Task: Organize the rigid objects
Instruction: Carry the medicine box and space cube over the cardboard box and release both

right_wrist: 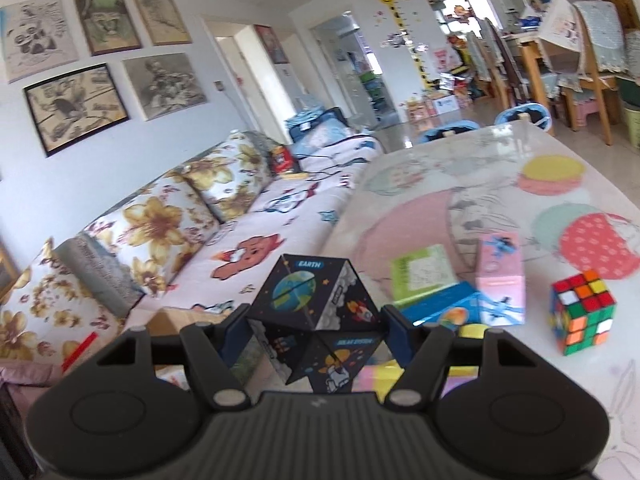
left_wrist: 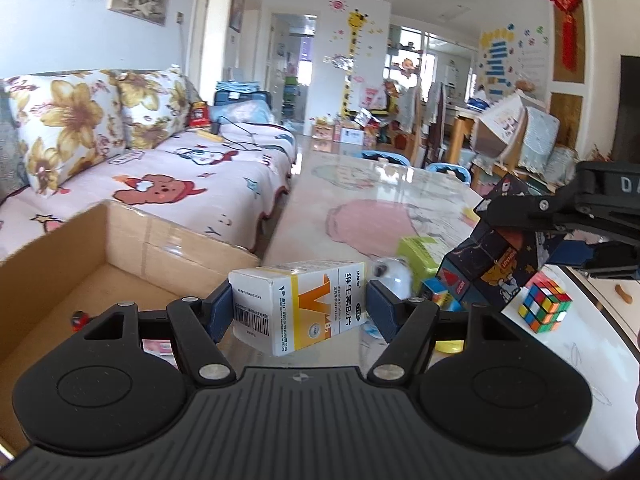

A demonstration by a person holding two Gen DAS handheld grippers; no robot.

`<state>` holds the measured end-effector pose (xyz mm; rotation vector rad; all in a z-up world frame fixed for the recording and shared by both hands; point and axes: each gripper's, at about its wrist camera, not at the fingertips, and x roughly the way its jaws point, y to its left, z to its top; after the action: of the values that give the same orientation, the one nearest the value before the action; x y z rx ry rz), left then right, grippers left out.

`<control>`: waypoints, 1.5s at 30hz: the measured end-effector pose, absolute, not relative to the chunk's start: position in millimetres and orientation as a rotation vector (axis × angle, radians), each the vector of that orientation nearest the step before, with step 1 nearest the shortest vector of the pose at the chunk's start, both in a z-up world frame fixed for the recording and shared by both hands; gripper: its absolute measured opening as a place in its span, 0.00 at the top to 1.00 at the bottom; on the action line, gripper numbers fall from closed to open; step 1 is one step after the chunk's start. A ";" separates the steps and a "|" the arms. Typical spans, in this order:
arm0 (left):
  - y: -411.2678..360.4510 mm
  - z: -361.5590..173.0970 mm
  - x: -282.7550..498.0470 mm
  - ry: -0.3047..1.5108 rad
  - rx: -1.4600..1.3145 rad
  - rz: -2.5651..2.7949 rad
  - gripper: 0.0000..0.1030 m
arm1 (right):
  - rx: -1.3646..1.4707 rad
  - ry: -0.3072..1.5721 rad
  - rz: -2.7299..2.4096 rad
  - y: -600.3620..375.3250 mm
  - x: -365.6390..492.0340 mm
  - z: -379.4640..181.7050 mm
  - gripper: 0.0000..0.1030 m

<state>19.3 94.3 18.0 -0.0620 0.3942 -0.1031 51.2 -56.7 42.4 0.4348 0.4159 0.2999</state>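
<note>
Left wrist view: the left tongs [left_wrist: 299, 309] clamp a white and yellow vitamin box [left_wrist: 299, 307] by its ends, lifted off the bench [left_wrist: 580, 360], beside an open cardboard box [left_wrist: 120, 248]. Right wrist view has the right tongs [right_wrist: 313, 330] gripping a dark space-print folding cube [right_wrist: 316, 320], tilted in the air. A Rubik's cube [right_wrist: 582, 312], pink carton [right_wrist: 502, 280] and green carton [right_wrist: 420, 272] rest on the bench

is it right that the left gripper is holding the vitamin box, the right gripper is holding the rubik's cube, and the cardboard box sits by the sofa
Not quite. The right gripper holds the dark space-themed folding cube, as the right wrist view shows; the Rubik's cube sits free on the table. The left gripper does hold the vitamin box, and the cardboard box is by the sofa.
</note>
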 end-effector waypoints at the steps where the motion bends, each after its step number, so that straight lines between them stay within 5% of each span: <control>1: 97.5 19.1 19.3 0.392 -0.067 -0.094 0.17 | 0.430 0.416 0.313 -52.1 51.2 43.6 0.33; 22: 203.5 35.0 12.2 0.406 -0.264 0.246 0.17 | 0.465 0.528 0.630 51.9 62.9 45.2 0.33; 45: 222.1 27.7 3.2 0.476 -0.344 0.268 0.17 | 0.512 0.819 0.789 129.6 77.7 -0.3 0.31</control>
<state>3.2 222.1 27.7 -0.3438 0.4762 0.2683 77.7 129.6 -0.3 0.5121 0.8190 0.7889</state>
